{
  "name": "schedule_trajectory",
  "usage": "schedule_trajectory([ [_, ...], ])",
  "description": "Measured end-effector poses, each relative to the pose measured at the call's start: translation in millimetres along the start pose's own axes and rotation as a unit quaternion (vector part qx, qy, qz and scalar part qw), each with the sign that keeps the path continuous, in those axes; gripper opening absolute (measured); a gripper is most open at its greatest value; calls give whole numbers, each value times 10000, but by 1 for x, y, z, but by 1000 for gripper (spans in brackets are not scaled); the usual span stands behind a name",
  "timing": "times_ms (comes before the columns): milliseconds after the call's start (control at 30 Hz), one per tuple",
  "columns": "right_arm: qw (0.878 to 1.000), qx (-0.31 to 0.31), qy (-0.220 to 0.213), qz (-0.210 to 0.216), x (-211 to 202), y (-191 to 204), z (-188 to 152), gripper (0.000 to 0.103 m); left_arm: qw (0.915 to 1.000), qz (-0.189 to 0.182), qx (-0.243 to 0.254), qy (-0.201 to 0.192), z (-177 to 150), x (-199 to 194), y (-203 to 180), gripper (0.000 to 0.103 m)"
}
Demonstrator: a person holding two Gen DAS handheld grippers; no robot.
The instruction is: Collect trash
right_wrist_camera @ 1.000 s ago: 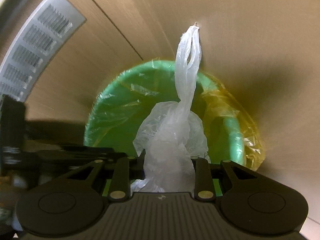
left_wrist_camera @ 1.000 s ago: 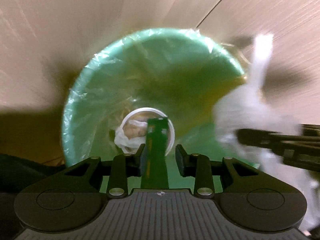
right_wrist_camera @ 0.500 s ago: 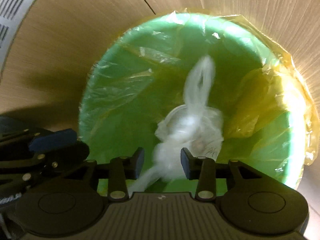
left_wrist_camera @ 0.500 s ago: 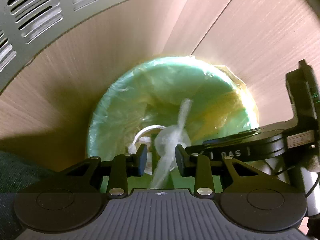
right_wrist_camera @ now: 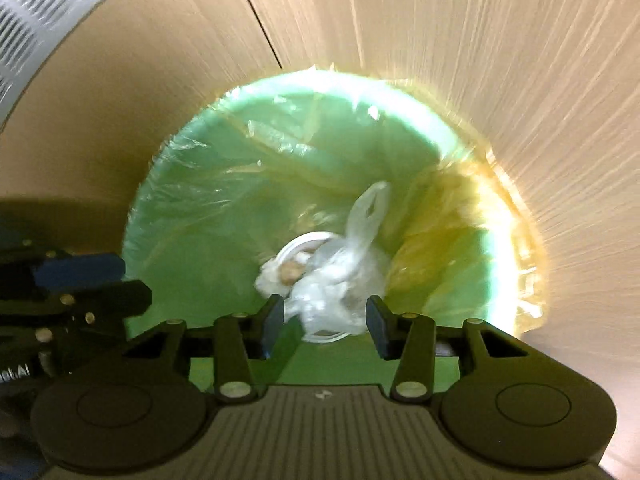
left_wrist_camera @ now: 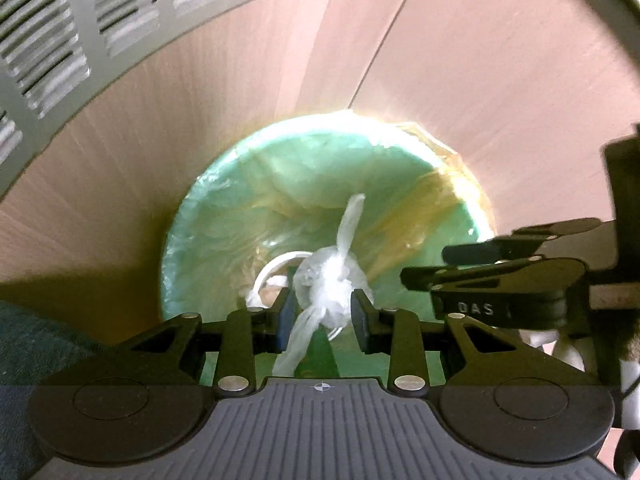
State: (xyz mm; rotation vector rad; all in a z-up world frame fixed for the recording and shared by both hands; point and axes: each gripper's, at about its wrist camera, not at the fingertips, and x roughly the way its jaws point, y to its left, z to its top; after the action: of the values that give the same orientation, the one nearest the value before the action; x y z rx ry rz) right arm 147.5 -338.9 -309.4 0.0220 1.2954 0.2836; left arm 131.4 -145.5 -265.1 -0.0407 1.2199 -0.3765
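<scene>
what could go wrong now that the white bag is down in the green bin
1. The white bag has a long handle loop pointing up; the opening right tongs, with nothing between them, might snag it if they dip lower.
2. The yellowish liner is bunched on one side of the green bin, so more trash could drag it down.
3. The left tongs hang close beside the right tongs, so they may bump.

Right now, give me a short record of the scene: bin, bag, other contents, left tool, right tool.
bin: round green bin with clear plastic liner, on pale wood floor
bag: knotted white plastic bag lying inside the bin, free of both tools
other contents: white round cup under the bag
left tool: open, empty, above the bin
right tool: jaws opening, nothing held
</scene>
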Motion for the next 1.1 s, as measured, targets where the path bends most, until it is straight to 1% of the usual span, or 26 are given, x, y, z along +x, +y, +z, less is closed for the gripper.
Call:
schedule_trajectory([
  [100,9972,-190,-587,-423,-36,8,-6,45,9999,-41,59,-145,0,-13,-7,34],
  [133,9946,-202,-866,-528,-53,10,-8,45,9997,-68,88,-215,1,-19,-10,34],
  [200,9900,-138,-1281,-575,-87,11,-8,45,9988,-135,186,-421,4,-37,-17,34],
  [233,9884,-87,-1417,-534,-102,11,-8,45,9982,-160,231,-534,5,-46,-20,34],
  [300,9834,-15,-1768,-406,-140,14,-6,45,9953,-219,366,-868,9,-73,-25,34],
  [333,9802,-69,-1926,-457,-154,18,-6,45,9938,-240,405,-1011,9,-85,-28,34],
  [433,9714,-198,-2351,-273,-201,36,-5,45,9868,-363,506,-1497,11,-132,-28,34],
  [533,9584,-382,-2811,-309,-238,56,-4,45,9781,-382,628,-1946,4,-179,-24,34],
  [633,9455,-513,-3203,-297,-270,84,-6,45,9693,-365,620,-2350,-5,-223,-13,34],
  [667,9418,-539,-3310,-212,-280,92,-6,45,9660,-369,587,-2491,-9,-236,-8,34],
  [733,9322,-620,-3567,17,-303,112,-5,45,9622,-376,458,-2658,-13,-252,1,34],
  [800,9246,-587,-3749,342,-326,129,3,45,9594,-227,411,-2781,-15,-262,7,34],
  [900,9166,-369,-3881,886,-363,152,29,45,9570,-143,297,-2884,-14,-271,13,34],
  [933,9136,-325,-3928,1002,-376,163,39,45,9562,-113,270,-2912,-14,-272,14,34],
  [967,9072,-276,-4051,1099,-394,169,48,45,9555,-101,230,-2940,-13,-273,15,34],
  [1033,8935,-185,-4367,1030,-423,181,56,45,9552,-152,167,-2953,-12,-275,17,34],
  [1100,8755,50,-4742,933,-450,182,59,45,9551,-174,144,-2954,-11,-275,18,34],
])
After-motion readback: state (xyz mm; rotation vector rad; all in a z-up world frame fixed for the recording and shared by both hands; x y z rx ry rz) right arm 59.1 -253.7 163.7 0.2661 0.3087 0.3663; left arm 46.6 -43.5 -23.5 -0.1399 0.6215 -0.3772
